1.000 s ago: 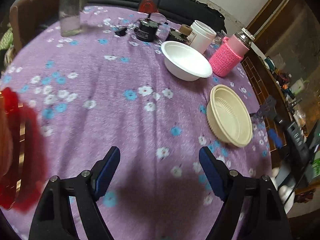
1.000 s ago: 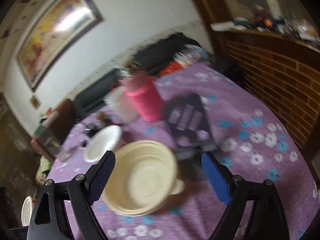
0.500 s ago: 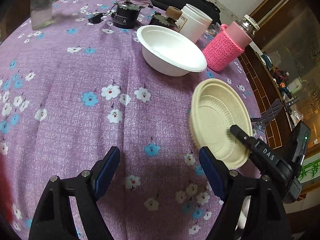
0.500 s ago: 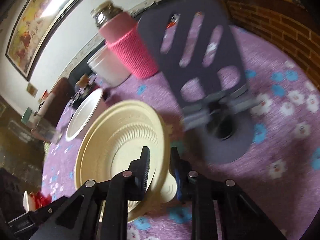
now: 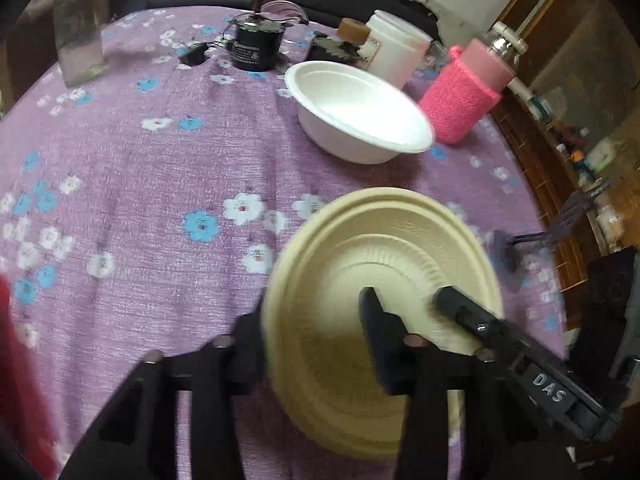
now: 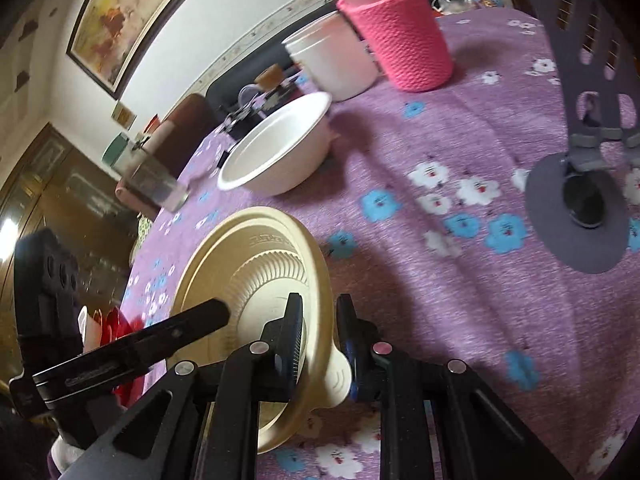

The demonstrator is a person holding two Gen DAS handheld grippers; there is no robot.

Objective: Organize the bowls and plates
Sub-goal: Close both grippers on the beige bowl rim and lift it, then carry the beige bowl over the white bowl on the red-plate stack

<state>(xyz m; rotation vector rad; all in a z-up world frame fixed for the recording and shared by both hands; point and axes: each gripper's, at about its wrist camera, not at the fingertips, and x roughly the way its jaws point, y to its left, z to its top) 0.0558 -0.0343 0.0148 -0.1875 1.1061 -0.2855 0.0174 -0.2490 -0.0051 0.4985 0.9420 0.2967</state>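
Observation:
A cream plate [image 5: 380,264] is held tilted above the purple flowered tablecloth [image 5: 140,184]. My left gripper [image 5: 308,324] straddles its near rim, one finger inside and one outside; whether it pinches the rim I cannot tell. My right gripper [image 6: 320,320] is shut on the opposite rim of the same plate [image 6: 256,252]; its arm [image 5: 520,364] crosses the left wrist view. A white bowl [image 5: 356,112] stands upright beyond the plate, also seen in the right wrist view [image 6: 276,148].
A pink knit-covered bottle [image 5: 464,96] and a white tub [image 5: 396,52] stand behind the bowl. A black jar [image 5: 256,44] and a clear glass [image 5: 80,36] are at the back. A purple phone stand [image 6: 580,152] is on the right. Something red [image 5: 20,380] lies at the left.
The right gripper has lifted the cream plate and brought it toward the left gripper. The left gripper has narrowed around the plate's rim.

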